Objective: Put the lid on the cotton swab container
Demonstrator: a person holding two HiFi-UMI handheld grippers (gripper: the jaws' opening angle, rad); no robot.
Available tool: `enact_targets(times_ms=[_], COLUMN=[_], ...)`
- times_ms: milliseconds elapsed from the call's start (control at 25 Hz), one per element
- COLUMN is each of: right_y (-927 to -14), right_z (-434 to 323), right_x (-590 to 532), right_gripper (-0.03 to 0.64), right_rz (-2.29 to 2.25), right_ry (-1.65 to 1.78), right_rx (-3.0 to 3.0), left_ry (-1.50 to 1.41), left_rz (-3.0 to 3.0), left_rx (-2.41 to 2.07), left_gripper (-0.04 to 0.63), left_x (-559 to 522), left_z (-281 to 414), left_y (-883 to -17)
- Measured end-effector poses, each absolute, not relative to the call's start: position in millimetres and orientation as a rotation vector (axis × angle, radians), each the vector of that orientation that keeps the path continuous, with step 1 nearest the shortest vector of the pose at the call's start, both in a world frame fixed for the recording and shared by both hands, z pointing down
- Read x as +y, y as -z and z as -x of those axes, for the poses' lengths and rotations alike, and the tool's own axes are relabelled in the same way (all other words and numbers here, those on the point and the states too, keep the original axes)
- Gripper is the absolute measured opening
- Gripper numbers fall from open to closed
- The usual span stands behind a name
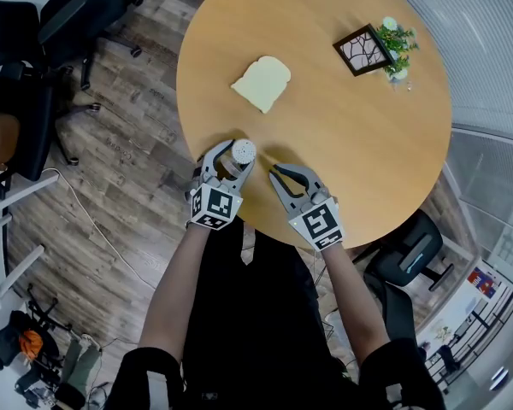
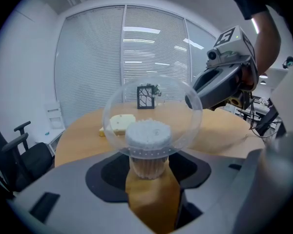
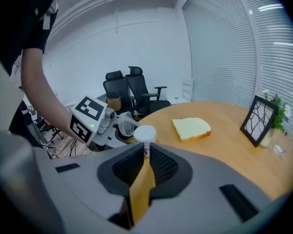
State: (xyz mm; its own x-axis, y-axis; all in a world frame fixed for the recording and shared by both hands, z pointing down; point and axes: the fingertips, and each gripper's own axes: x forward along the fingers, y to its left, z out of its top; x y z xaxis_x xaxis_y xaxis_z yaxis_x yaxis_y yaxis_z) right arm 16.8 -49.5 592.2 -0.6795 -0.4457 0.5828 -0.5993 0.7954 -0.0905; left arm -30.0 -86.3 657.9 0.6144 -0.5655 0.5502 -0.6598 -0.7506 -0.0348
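Clear plastic lid (image 2: 155, 103) held in our wide-spread left gripper (image 1: 228, 157) beside the swab container (image 1: 244, 151); our right gripper (image 1: 276, 172) is closed, empty.

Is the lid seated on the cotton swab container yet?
No, the clear lid sits tilted beside the cotton swab container, whose swab tips are uncovered.

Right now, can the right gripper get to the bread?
Probably yes. Bare table lies between the right gripper and the bread slice; nothing blocks the way. Its jaws are shut, so they must open first.
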Motion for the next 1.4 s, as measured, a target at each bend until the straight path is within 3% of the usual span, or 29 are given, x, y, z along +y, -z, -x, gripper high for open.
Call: enact_targets(times_ms=[40, 80, 120, 160, 360, 880, 1400], right_y=[-588.8, -585.4, -581.8, -577.5, -560.0, -573.3, -572.4], right_z=[-11.1, -5.1, 1.2, 7.4, 34.8, 44.1, 23.4], right_x=[-48.9, -48.4, -48.1, -47.9, -51.2, -72.7, -97.7], right_gripper=[0.015, 0.058, 0.142, 0.174, 0.286, 0.333, 0.334], right_rz=[-0.773, -0.772, -0.77, -0.768, -0.787, -0.898, -0.997], right_ry=[-0.369, -0.366, -0.36, -0.352, -0.319, -0.251, -0.29], right_rx=[-2.444, -2.455, -2.465, -2.476, -2.512, -2.344, -2.344], left_ry=[-0.82, -0.821, -0.822, -0.822, -0.829, -0.839, -0.86], left_rz=[-2.667, -2.668, -2.67, -2.671, -2.669, -2.673, -2.674], left_rx=[-1.024, -1.026, -1.026, -1.025, -1.025, -1.021, -1.013], left_gripper=[0.252, 0.252, 0.252, 0.252, 0.25, 0.25, 0.249], left_x=[-86.1, -86.2, -86.5, -86.7, -86.5, -86.4, -84.8], left_z=[30.3, 30.5, 30.4, 30.2, 30.7, 30.0, 29.5], left_y=[-658.0, -658.0, -657.9, -657.6, -657.2, -658.3, -660.3])
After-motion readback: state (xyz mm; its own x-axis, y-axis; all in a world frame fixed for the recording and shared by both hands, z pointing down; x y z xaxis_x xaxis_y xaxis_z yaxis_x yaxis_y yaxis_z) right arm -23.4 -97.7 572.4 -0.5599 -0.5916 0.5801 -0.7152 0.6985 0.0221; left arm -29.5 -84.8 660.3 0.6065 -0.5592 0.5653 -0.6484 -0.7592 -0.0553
